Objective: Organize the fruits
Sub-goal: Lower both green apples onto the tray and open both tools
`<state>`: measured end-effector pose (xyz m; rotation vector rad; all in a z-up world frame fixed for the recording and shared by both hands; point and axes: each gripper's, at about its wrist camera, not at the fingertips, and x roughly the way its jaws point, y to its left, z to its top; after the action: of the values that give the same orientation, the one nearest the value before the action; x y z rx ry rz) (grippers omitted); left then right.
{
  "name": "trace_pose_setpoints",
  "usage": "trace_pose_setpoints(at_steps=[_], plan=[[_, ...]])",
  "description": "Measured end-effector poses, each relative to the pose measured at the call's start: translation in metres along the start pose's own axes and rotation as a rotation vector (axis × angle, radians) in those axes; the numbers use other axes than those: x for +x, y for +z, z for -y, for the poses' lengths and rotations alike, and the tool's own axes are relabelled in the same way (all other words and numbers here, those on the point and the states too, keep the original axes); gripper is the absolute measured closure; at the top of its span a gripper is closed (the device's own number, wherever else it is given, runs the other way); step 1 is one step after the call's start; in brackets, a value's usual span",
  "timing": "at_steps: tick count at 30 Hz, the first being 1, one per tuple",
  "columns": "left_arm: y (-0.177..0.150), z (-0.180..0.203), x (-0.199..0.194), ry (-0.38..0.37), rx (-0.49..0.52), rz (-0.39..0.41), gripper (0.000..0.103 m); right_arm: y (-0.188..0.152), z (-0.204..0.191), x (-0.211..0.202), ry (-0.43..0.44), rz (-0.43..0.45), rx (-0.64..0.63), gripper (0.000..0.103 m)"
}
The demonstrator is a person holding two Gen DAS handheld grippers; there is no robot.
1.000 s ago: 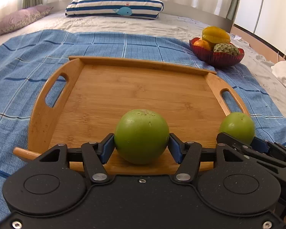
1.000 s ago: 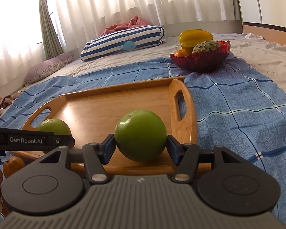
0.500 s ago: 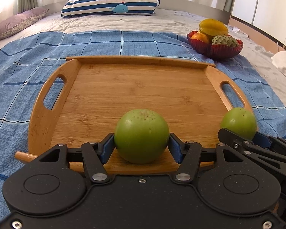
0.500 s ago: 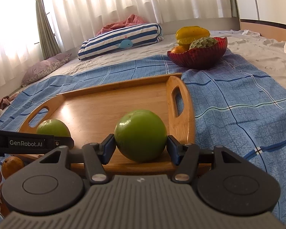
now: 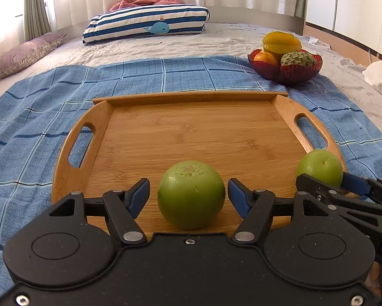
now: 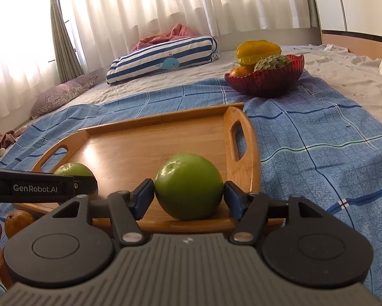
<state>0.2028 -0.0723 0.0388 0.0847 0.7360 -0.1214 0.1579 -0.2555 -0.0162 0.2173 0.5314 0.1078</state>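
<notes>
1. The bed (image 5: 229,40) carries a blue checked cloth (image 5: 33,117), a soft base for sorting, far ahead of both tools.
2. The wooden tray (image 5: 206,137) lies just ahead, probably as the sorting spot.
3. The left hand-held gripper (image 5: 188,195) is spread; its green fruit (image 5: 191,195) sits on the tray between the pads, gaps either side.
4. The right hand-held gripper (image 6: 188,195) brackets its own green fruit (image 6: 188,190) closely; pinching or just released, I cannot tell.
</notes>
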Motion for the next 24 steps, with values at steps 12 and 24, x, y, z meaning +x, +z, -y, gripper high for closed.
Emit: trace_pose_setpoints(at_steps=[12, 24], plan=[[-0.006, 0.004, -0.035, -0.026, 0.016, 0.065, 0.022, -0.003, 0.003, -0.027, 0.019, 0.070, -0.002, 0.014], [-0.031, -0.012, -0.079, -0.075, -0.052, 0.132, 0.012, -0.018, 0.008, -0.065, 0.037, 0.148, 0.017, 0.001]])
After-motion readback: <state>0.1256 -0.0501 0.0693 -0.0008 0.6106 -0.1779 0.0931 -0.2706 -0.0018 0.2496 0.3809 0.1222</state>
